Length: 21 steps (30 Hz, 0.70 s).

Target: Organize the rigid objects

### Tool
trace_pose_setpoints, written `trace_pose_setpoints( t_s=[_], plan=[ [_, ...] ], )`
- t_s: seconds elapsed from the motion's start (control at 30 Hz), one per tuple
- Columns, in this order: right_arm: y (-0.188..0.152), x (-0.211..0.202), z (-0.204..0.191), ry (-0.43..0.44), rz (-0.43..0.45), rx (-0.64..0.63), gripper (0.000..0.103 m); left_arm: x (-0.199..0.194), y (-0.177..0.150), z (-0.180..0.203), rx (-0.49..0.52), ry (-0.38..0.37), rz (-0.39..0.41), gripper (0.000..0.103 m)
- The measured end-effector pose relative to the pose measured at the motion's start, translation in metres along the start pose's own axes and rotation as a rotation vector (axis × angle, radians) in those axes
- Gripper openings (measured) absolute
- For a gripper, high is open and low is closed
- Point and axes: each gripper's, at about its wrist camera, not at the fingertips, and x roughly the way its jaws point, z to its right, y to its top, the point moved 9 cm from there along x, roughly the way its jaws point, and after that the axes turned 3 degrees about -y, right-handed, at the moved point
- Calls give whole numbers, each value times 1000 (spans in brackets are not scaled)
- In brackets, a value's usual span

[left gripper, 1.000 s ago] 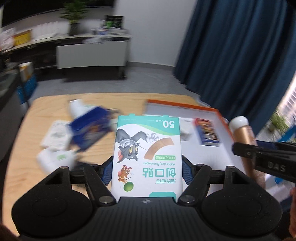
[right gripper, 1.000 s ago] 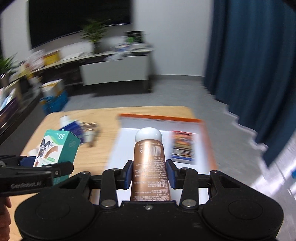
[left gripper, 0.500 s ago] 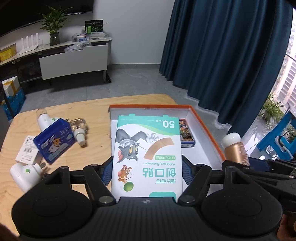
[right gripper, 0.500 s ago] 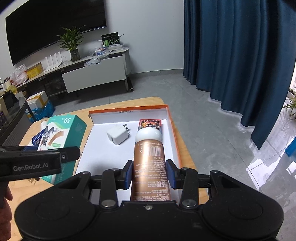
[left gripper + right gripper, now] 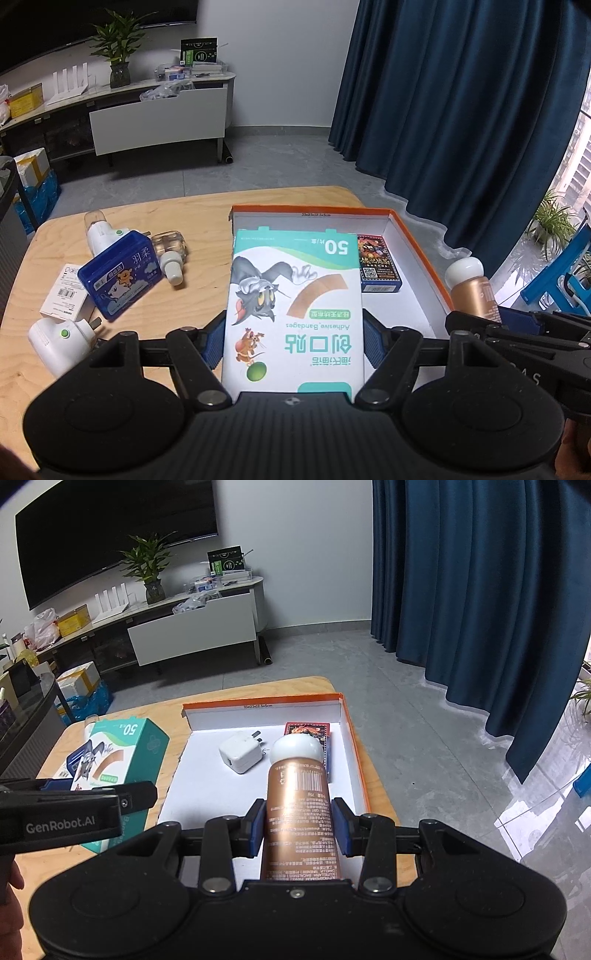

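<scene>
The left tongs (image 5: 293,341) grip a bandage box (image 5: 295,310) by its long sides, face up, held above the near left part of the tray (image 5: 421,254). The right tongs (image 5: 298,825) grip a copper bottle (image 5: 297,805) with a white cap, lying along the pads (image 5: 257,827) and pointing into the tray over its right half. The orange-rimmed, white-floored tray sits on the wooden surface (image 5: 199,295). Inside it, a card deck (image 5: 376,264) lies by the right wall and a white charger (image 5: 240,755) lies left of the deck. Left of the tray on the surface are a blue tin (image 5: 120,273), a clear vial (image 5: 171,254), two white plug-in devices (image 5: 61,338) and a small white box (image 5: 62,291).
</scene>
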Motion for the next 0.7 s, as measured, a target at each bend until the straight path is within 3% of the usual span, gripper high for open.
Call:
trace_pose_setpoints(
  t_s=[0.7],
  plan=[
    [4,-3,-6,7,0,-4,47,-1,0,0,-2,0,0,72]
  ],
)
